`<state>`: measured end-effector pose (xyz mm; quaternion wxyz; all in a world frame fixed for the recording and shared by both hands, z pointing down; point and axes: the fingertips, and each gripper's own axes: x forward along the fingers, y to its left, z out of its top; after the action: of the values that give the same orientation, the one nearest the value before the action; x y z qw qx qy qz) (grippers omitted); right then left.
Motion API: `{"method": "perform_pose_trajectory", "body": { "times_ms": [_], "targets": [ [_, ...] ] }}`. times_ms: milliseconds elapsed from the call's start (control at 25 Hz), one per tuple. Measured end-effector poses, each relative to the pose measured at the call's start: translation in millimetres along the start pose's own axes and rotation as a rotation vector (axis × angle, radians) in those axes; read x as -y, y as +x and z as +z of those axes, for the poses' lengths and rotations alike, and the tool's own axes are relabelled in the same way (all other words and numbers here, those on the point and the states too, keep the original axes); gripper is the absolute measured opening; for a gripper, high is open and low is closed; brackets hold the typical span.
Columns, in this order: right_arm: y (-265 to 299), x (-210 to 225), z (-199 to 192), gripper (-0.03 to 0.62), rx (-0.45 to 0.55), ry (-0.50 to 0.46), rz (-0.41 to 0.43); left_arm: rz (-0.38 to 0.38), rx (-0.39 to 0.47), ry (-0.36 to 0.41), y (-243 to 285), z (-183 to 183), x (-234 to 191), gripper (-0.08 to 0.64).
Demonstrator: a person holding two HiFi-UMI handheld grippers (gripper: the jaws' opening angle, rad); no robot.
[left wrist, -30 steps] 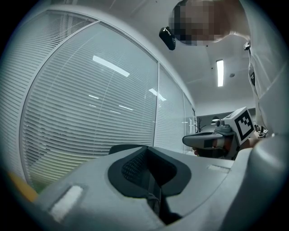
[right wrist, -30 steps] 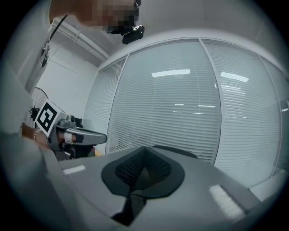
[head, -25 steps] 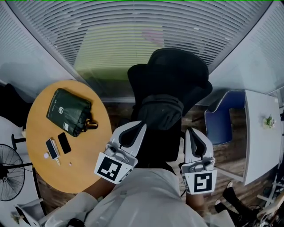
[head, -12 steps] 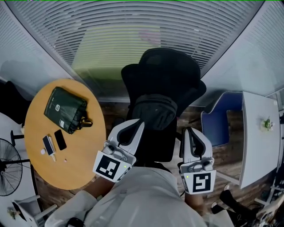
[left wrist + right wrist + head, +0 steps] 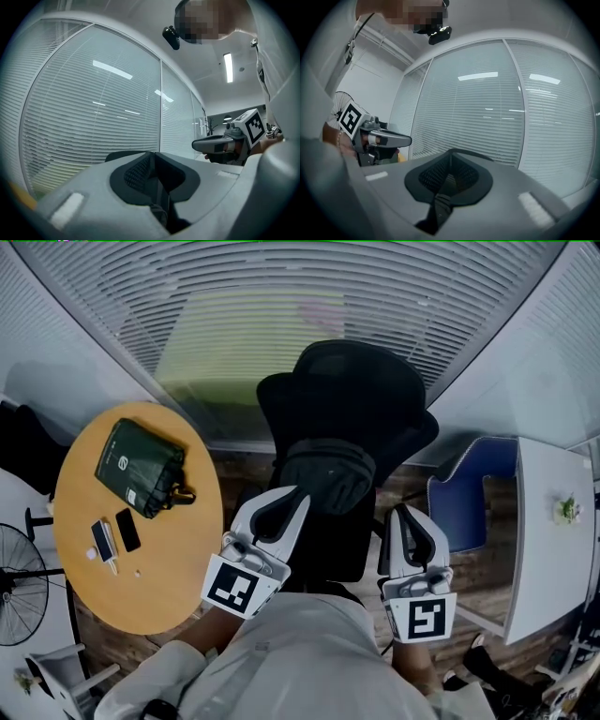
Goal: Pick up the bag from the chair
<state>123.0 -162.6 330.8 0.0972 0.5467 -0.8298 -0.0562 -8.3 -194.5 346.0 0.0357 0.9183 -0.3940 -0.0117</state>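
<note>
A dark grey bag [image 5: 328,472] lies slumped on the seat of a black office chair [image 5: 354,395], which stands in front of the blinds. My left gripper [image 5: 289,497] hovers just short of the bag's near left side, jaws shut and holding nothing. My right gripper [image 5: 406,516] is at the seat's right edge, also shut and empty. In the left gripper view the shut jaws [image 5: 152,159] point at the blinds, with the right gripper [image 5: 224,143] alongside. The right gripper view shows its own shut jaws [image 5: 450,157] and the left gripper [image 5: 380,138].
A round wooden table [image 5: 178,563] stands at the left with a green pouch [image 5: 139,467], a phone [image 5: 127,530] and a small device [image 5: 101,541]. A blue chair [image 5: 459,507] and a white table [image 5: 548,549] stand at the right. A fan [image 5: 19,592] sits at the far left.
The head view has shifted a little, so the chair sits slightly further left in the frame. Both grippers stay shut in front of the chair, nearly where they were.
</note>
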Motion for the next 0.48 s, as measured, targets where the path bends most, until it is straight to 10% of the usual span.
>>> {"method": "perform_pose_trajectory", "body": {
  "times_ms": [480],
  "targets": [
    [33,3,-69,0.075,-0.075,-0.025,0.034,0.013,-0.125,0.08,26,-72,-28,0.101]
  ]
}}
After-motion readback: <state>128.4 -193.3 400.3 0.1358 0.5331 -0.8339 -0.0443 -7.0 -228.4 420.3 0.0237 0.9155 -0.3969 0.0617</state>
